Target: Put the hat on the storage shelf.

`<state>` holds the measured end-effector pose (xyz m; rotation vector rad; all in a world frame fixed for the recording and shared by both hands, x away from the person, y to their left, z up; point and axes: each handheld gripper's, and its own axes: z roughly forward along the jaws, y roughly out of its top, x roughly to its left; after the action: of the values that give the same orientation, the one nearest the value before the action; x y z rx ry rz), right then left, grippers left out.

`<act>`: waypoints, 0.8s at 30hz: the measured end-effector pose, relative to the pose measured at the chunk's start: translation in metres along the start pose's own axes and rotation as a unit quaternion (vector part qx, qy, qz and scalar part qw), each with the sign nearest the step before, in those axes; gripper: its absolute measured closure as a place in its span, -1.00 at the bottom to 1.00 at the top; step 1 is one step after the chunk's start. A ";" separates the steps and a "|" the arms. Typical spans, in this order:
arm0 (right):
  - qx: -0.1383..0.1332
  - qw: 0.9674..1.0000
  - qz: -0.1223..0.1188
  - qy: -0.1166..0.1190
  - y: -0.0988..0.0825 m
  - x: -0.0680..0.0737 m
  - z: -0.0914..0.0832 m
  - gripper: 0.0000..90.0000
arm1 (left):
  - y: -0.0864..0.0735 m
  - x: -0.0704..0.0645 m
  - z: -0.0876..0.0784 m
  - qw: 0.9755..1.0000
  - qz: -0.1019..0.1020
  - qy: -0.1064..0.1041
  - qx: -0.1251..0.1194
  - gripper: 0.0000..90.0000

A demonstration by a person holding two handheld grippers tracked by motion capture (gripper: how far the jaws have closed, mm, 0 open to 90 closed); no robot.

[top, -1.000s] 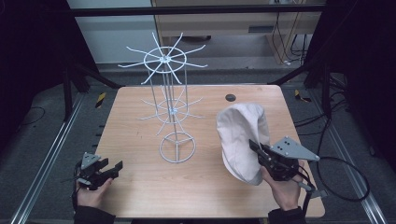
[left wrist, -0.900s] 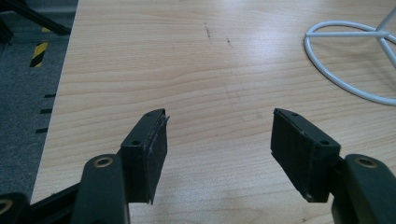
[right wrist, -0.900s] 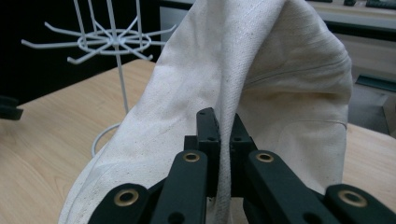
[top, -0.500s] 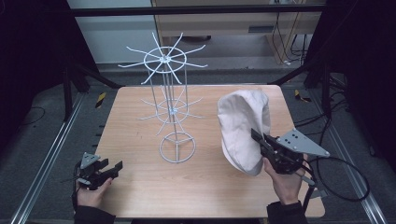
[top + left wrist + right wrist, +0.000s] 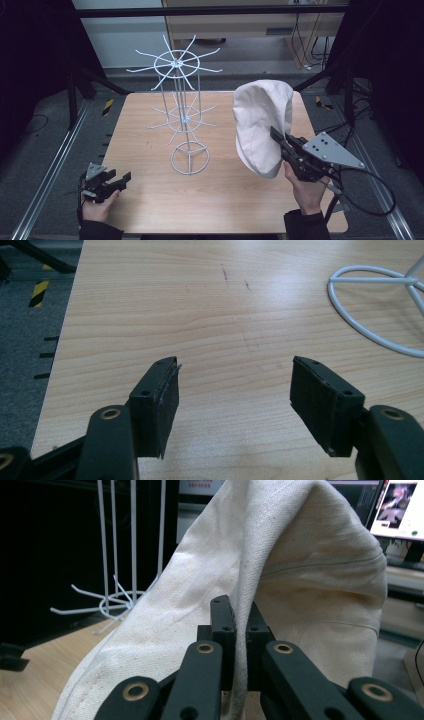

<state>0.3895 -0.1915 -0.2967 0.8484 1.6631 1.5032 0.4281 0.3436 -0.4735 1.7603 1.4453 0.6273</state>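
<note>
A cream cloth cap (image 5: 262,125) hangs in the air over the table's right side, pinched at its edge by my right gripper (image 5: 280,137), which is shut on it. In the right gripper view the two black jaws clamp a fold of the cap (image 5: 300,575) between them at my right gripper (image 5: 239,611). A white wire rack (image 5: 184,107) with radiating hooks stands at the table's middle, left of the cap. My left gripper (image 5: 122,178) rests at the near left corner, open; its jaws stand wide apart with nothing between them at my left gripper (image 5: 235,390).
The wooden table (image 5: 150,125) has bare room in front of the rack and at its left. The rack's ring base (image 5: 370,305) lies ahead and right of the left gripper. A cable (image 5: 370,200) trails from the right gripper off the table's right edge.
My right gripper has lifted the cap higher off the table. The left gripper has stayed in place.
</note>
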 end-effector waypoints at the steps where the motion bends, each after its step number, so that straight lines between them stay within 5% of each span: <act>1: -0.006 1.000 -0.003 0.000 0.002 0.001 0.000 0.97 | 0.000 0.000 0.000 1.000 0.000 -0.001 0.000 -0.20; 10: -0.047 0.998 -0.024 0.014 0.020 0.011 -0.005 0.97 | 0.000 0.000 -0.001 1.000 0.000 0.001 -0.001 -0.20; 24: -0.065 0.997 -0.040 0.016 0.035 0.011 -0.003 0.97 | 0.000 0.000 -0.001 1.000 0.003 0.003 0.000 -0.20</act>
<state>0.3813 -0.1803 -0.2622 0.6842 1.5837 1.5590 0.4278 0.3437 -0.4731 1.7644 1.4446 0.6361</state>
